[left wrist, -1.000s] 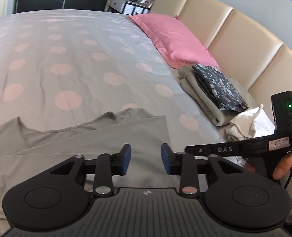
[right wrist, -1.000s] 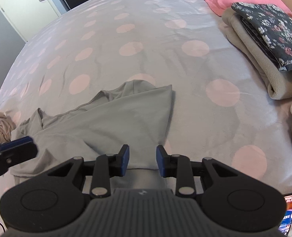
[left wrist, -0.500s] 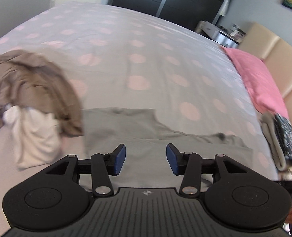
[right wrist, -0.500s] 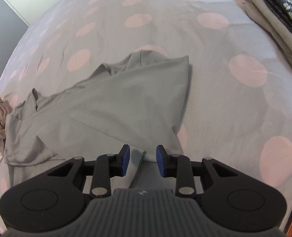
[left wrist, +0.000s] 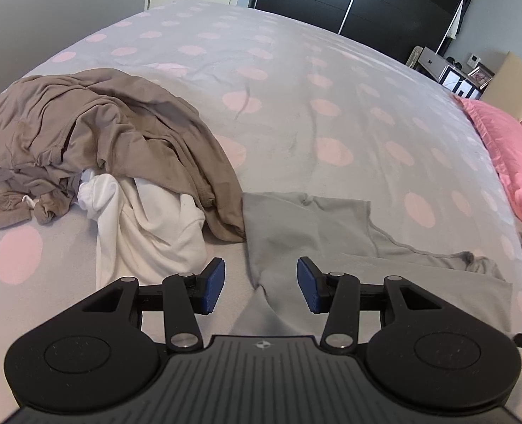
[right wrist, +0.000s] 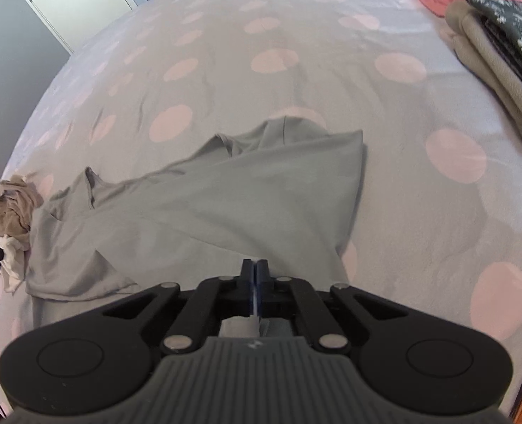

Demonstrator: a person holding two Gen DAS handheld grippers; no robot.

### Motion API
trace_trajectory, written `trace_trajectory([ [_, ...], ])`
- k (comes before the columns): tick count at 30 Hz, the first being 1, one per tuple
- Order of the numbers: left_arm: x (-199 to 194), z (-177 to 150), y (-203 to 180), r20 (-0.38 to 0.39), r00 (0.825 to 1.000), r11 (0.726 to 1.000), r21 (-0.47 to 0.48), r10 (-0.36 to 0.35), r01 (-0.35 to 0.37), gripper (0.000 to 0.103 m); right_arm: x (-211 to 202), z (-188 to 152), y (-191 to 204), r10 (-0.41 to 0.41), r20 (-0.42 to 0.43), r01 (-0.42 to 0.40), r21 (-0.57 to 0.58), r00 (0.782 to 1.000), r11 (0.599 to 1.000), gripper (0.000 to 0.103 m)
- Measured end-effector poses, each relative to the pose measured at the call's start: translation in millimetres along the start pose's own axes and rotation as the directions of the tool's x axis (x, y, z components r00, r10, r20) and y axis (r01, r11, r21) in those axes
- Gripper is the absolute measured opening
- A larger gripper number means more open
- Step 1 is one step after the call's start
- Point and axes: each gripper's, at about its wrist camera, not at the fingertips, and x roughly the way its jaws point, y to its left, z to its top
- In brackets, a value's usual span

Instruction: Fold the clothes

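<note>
Right wrist view shows the right gripper point(right wrist: 255, 275) with its blue pads pressed together on the near edge of a grey T-shirt point(right wrist: 225, 198), a strip of the cloth showing behind the closed pads. That pinch, I judge, is there to hold the hem so it can be lifted or carried over. The shirt lies spread on the polka-dot bedspread point(right wrist: 225, 70) toward the bed's near edge, one side turned over on itself in a slanting flap, so it is partly folded and not yet a neat packet.

Left wrist view has the left gripper point(left wrist: 259, 284) wide apart, holding nothing, poised just above the shirt's other near corner where the cloth bunches into a ridge between the pads. It looks placed to take that corner so both ends of the hem can move together.

Counted: 1 grey T-shirt in work; 1 loose heap toward the bed's left edge, made of 1 brown garment point(left wrist: 95, 137) draped over 1 white garment point(left wrist: 148, 222), its brown hem touching the shirt's sleeve; 1 folded stack point(right wrist: 501, 42) toward the right edge, with a dark floral piece on top of beige ones; 1 pink pillow point(left wrist: 508, 155) at the head end.
</note>
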Motion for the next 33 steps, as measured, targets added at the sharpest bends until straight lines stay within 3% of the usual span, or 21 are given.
trace_trajectory([
  [5,17,7,6,-0.015,1.0,0.999,-0.043,-0.003,0.003,0.043,-21,24,-8,0.004,0.095,-0.008,0.051,0.995,0.999,0.001],
  [9,31,14,7,-0.011,1.0,0.998,-0.066,-0.007,0.006,0.043,-22,45,-24,-0.117,0.154,0.094,0.146,0.981,0.985,0.001],
  [14,50,21,14,-0.007,0.999,0.987,-0.153,-0.046,0.044,0.043,-3,56,-35,-0.122,0.117,0.102,0.167,0.986,0.981,0.001],
  [21,69,21,14,0.031,0.996,0.981,-0.172,-0.082,0.086,0.041,12,58,-37,-0.135,0.09,0.121,0.145,0.987,0.982,0.001],
  [22,69,22,13,0.037,0.996,0.983,-0.16,-0.085,0.09,0.033,13,58,-37,-0.138,0.089,0.124,0.143,0.987,0.982,0.001],
  [23,69,22,11,0.042,0.995,0.985,-0.147,-0.089,0.094,0.012,15,59,-37,-0.14,0.087,0.127,0.141,0.986,0.982,0.001],
  [25,67,22,8,0.057,0.995,0.989,-0.118,-0.078,0.084,0.0,17,60,-36,-0.143,0.088,0.13,0.135,0.986,0.982,0.001],
  [30,47,30,17,0.165,0.986,0.99,-0.137,-0.021,0.044,0.0,21,65,-37,-0.138,0.112,0.119,0.159,0.984,0.98,0.001],
  [33,47,34,28,0.158,0.987,0.982,-0.185,-0.019,0.048,0.0,29,69,-38,-0.176,0.11,0.157,0.164,0.978,0.974,0.005],
])
